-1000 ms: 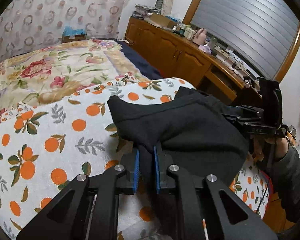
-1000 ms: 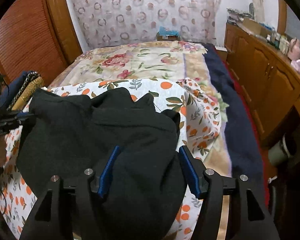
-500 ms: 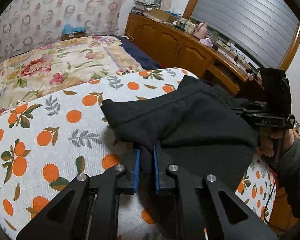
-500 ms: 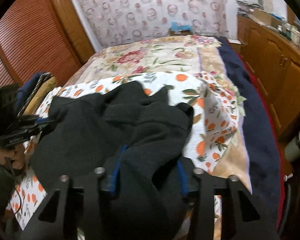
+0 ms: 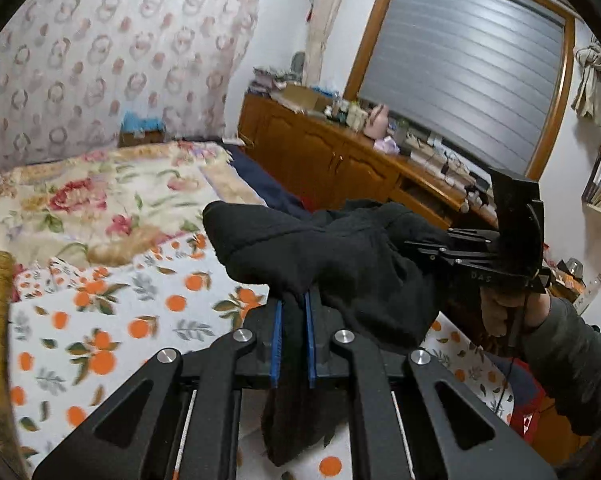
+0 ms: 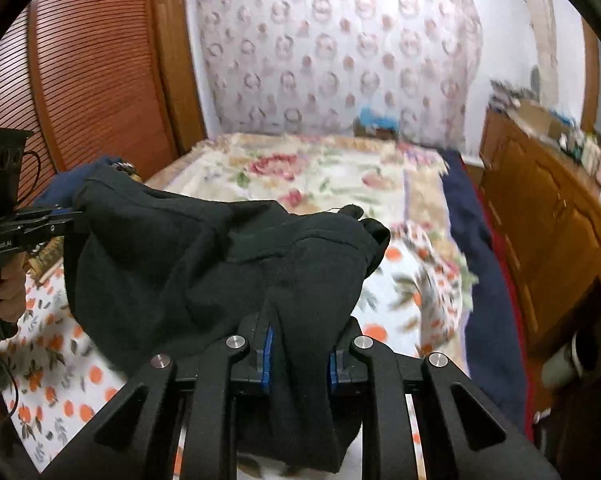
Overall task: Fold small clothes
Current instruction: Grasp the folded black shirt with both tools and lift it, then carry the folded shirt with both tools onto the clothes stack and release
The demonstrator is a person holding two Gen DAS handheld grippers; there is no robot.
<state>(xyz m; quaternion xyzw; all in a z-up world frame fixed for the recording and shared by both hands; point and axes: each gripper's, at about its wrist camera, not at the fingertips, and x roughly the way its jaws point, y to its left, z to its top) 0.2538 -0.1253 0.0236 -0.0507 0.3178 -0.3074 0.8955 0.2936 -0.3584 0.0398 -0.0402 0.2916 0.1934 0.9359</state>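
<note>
A small black garment [image 5: 340, 256] hangs bunched in the air above the orange-print sheet [image 5: 100, 320], stretched between my two grippers. My left gripper [image 5: 292, 304] is shut on one edge, and dark cloth fills the narrow gap between its blue pads. My right gripper [image 6: 300, 320] has a thick fold of the garment [image 6: 204, 264] between its pads; its jaws are closing and pinch the cloth. In the left wrist view the right gripper [image 5: 424, 246] bites the garment's far side. In the right wrist view the left gripper [image 6: 66, 216] holds the garment's left corner.
The sheet [image 6: 400, 300] covers the near end of a bed with a floral quilt [image 5: 100, 192] and a navy blanket [image 6: 472, 260] along its edge. A cluttered wooden cabinet [image 5: 320, 160] runs beside the bed. A louvred wooden door [image 6: 80, 80] stands on the other side.
Both grippers have risen and the garment has come up off the sheet with them. The right gripper's jaws have narrowed from wide apart onto a fold of the cloth.
</note>
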